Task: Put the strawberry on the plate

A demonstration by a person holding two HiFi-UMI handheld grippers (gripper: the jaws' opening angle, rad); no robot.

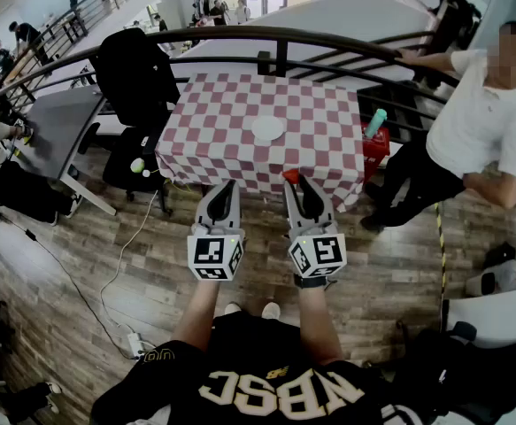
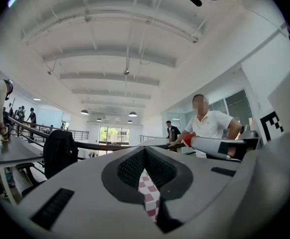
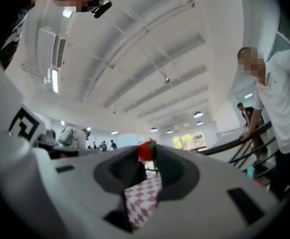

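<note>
The head view looks steeply down from above and behind the left tongs (image 1: 225, 185) and right tongs (image 1: 296, 181), onto the checkered bench (image 1: 222, 113) just ahead of them. Each gripper view sits close behind its own tongs, tilted up at the ceiling (image 2: 125, 44) — all three share the bench cloth.

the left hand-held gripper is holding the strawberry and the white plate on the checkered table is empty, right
No: the strawberry sits in the right hand-held gripper, not the left hand-held gripper, as the right gripper view shows. The white plate on the checkered table is empty.
</note>
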